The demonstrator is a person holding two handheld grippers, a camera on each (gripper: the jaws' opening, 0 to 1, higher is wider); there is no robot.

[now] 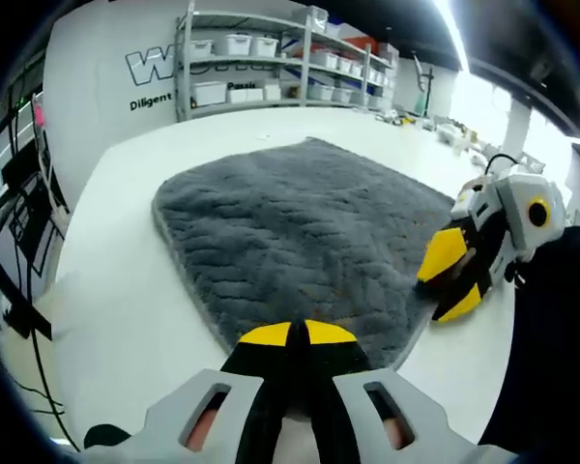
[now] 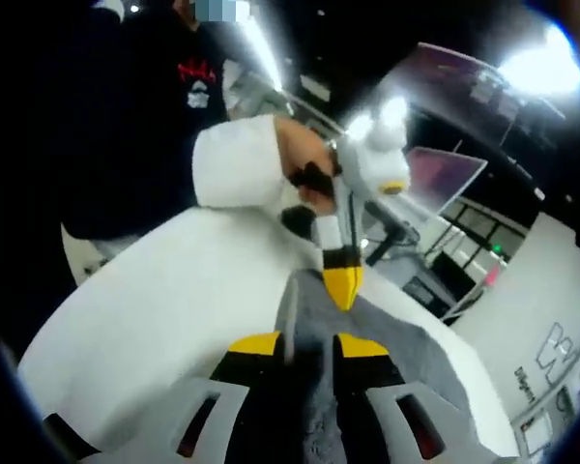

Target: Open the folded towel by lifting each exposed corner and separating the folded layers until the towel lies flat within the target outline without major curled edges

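Observation:
The grey plush towel (image 1: 300, 232) lies spread out on the white table (image 1: 126, 290). My left gripper (image 1: 298, 333) is shut, its yellow-tipped jaws pressed together over the towel's near corner, which they hide; I see nothing between them. In the right gripper view the left gripper's yellow tip (image 2: 343, 282) points down at a towel corner. My right gripper (image 2: 309, 345) has its jaws on either side of the towel's edge (image 2: 309, 396), which runs up between them. From the left gripper view the right gripper (image 1: 452, 280) sits at the towel's right corner.
Shelving (image 1: 271, 58) with white bins stands past the table's far end, and small items (image 1: 445, 130) clutter the far right. A person in dark clothes (image 2: 126, 126) stands at the table's edge, holding the left gripper in a white sleeve (image 2: 237, 164). Cables (image 1: 19, 290) hang at the left.

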